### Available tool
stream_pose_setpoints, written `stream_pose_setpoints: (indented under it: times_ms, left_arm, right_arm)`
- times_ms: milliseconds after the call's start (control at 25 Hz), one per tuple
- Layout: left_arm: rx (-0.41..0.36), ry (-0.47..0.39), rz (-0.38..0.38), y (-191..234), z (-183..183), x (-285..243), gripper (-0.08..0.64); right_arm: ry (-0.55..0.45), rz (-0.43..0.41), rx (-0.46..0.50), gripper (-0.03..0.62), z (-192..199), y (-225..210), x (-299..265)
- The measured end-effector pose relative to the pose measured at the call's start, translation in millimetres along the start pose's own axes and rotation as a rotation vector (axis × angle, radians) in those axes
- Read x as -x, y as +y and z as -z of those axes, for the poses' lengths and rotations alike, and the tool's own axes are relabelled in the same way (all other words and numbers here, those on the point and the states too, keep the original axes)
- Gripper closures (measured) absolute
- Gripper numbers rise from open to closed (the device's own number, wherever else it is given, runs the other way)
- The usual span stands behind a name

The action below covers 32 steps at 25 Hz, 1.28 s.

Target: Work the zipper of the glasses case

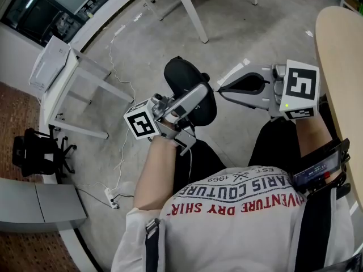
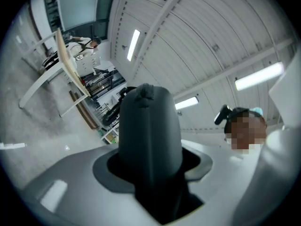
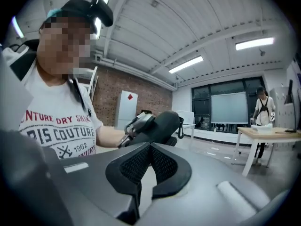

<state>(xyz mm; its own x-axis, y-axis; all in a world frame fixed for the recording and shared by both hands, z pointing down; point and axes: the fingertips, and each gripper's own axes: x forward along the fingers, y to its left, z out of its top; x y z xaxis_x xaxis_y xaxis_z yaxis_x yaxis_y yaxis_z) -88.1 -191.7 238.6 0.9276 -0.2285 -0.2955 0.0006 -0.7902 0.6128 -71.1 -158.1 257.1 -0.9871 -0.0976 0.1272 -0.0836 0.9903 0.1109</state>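
A black oval glasses case (image 1: 182, 77) is held up in the air over the person's lap, with my left gripper (image 1: 195, 100) shut on its lower half. In the left gripper view the case (image 2: 149, 135) stands upright between the jaws and fills the middle. My right gripper (image 1: 220, 88) points left, its tips just off the case's right edge. In the right gripper view its mesh pads (image 3: 134, 166) meet at the tip with nothing between them. The case (image 3: 164, 122) lies a short way beyond them, with a small black loop (image 3: 180, 129) hanging from its end.
A wooden table edge (image 1: 334, 67) curves along the right. White tables (image 1: 62, 78) and a black office chair (image 1: 37, 152) stand on the left, and a power strip with cable (image 1: 112, 198) lies on the concrete floor. A person (image 3: 263, 108) stands at a far table.
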Motion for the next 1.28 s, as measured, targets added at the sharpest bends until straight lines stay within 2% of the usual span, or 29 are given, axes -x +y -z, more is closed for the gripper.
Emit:
stream_pose_setpoints:
  times_ms: [120, 200, 320, 800, 1160, 1280]
  left_arm:
    - [0.13, -0.042, 0.005, 6, -7, 5, 0.31]
    - [0.163, -0.06, -0.003, 10, -11, 7, 0.31]
    - [0.176, -0.087, -0.012, 12, -15, 8, 0.31]
    - [0.195, -0.3, -0.09, 24, -43, 20, 0.31]
    - [0.238, -0.371, -0.138, 38, -43, 23, 0.311]
    - [0.245, -0.375, -0.14, 41, -44, 23, 0.31]
  right_arm:
    - [0.057, -0.002, 0.066, 0.595, 6, 5, -7]
    - [0.075, -0.015, 0.089, 0.595, 12, 7, -8]
    - [0.078, -0.017, 0.075, 0.595, 13, 8, -8]
    - [0.081, -0.028, 0.058, 0.595, 21, 12, -13]
    - [0.104, -0.017, 0.074, 0.594, 29, 15, -16]
    - [0.119, -0.04, 0.089, 0.594, 35, 19, -18]
